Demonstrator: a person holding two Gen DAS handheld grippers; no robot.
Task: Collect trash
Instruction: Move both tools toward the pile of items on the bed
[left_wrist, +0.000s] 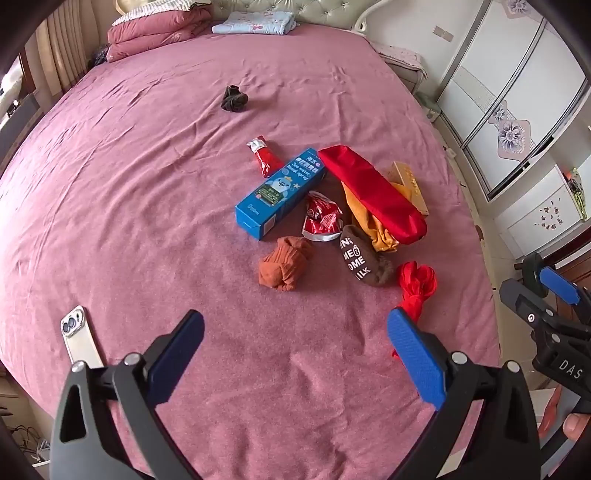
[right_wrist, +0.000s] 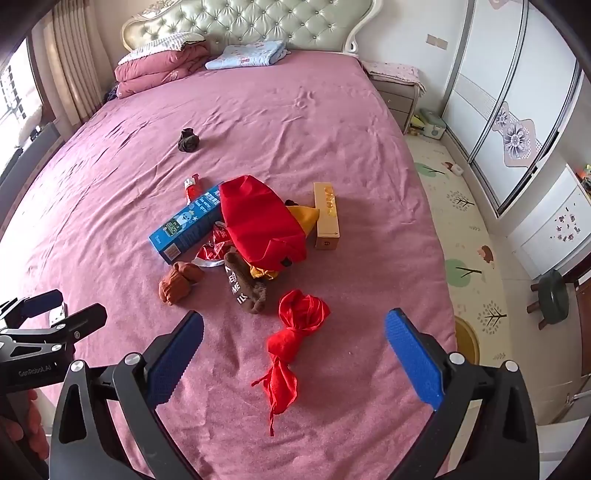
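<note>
Above the pink bed, left gripper and right gripper hover spread wide, empty.

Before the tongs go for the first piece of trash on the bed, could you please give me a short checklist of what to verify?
1. Left tongs open and empty: ok.
2. Right tongs open and empty: ok.
3. Crumpled red-and-white foil wrapper exposed for pickup: ok in the left view, partly hidden in the right.
4. Long blue cardboard box free of overlap: not ok, the red cloth bag covers its end in the right view.
5. White smartphone outside the pile: ok.
6. Trash bin in sight: not ok, none visible.
</note>
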